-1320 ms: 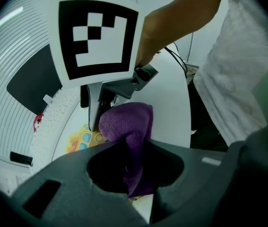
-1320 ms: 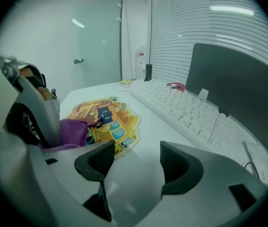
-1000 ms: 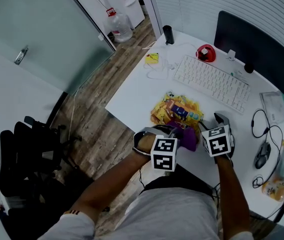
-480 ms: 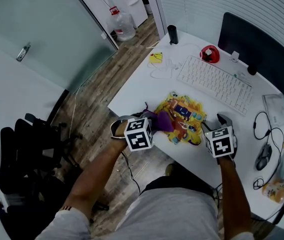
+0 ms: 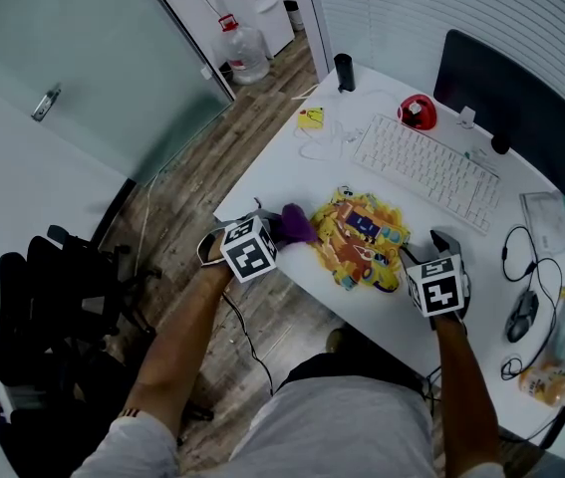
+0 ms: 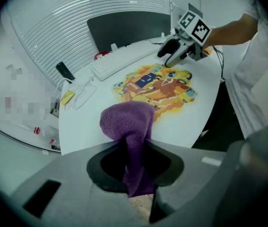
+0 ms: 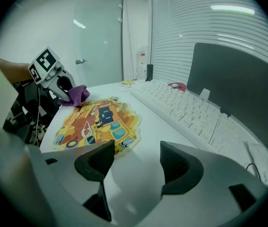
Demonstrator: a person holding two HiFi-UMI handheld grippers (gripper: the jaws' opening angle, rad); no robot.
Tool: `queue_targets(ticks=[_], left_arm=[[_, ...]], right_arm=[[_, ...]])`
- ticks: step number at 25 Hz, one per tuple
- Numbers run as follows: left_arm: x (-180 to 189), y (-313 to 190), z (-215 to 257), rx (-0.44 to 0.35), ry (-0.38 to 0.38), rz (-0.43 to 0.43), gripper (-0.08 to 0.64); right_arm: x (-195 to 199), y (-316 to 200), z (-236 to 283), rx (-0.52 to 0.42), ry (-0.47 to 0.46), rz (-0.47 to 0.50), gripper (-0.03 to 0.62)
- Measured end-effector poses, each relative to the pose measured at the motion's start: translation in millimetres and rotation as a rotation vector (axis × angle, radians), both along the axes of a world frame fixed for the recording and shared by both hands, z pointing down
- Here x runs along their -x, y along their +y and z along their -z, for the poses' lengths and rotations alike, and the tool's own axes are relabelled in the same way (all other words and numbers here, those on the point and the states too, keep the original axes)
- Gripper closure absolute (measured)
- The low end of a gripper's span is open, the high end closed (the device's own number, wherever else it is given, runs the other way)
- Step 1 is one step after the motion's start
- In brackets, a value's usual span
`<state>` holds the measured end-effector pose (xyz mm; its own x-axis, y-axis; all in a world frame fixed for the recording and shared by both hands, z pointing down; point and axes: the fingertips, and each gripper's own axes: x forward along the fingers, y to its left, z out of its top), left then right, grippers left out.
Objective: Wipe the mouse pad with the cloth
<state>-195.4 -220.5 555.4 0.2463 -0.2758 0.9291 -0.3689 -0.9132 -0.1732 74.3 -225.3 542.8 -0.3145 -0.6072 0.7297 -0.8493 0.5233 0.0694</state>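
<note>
Purple cloth (image 6: 126, 122) is clamped between the jaws of the left gripper (image 5: 270, 232) at the left edge of the mouse pad (image 5: 362, 239), mid-frame, apparently poised for a wiping stroke, while the right gripper (image 7: 136, 163), jaws apart and empty, is positioned just right of the pad.

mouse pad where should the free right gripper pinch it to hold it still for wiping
Probably the corner nearest the right gripper: the mouse pad lies flat and thin on the desk, so come in low from its right side and pinch that edge, away from the cloth.
</note>
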Motion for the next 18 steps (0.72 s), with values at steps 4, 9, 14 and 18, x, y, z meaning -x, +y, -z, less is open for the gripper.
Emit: queue_targets(ticks=[4, 9, 14, 18], left_arm=[[2.2, -2.6, 2.7, -0.019, 0.020, 0.045, 0.477], [-13.7, -2.8, 20.7, -0.074, 0.101, 0.075, 0.477], [-49.0, -0.1, 60.7, -0.158, 0.287, 0.104, 0.477], [-79.9, 6.3, 101.5, -0.235, 0.461, 0.127, 0.477]], right_arm=[[0.6, -0.3, 0.0, -0.008, 0.004, 0.014, 0.331], [-2.5, -0.4, 12.8, -0.051, -0.012, 0.020, 0.333], [0.0, 6.3, 41.4, -0.106, -0.091, 0.041, 0.333], [5.0, 14.8, 76.2, -0.182, -0.186, 0.071, 0.333]])
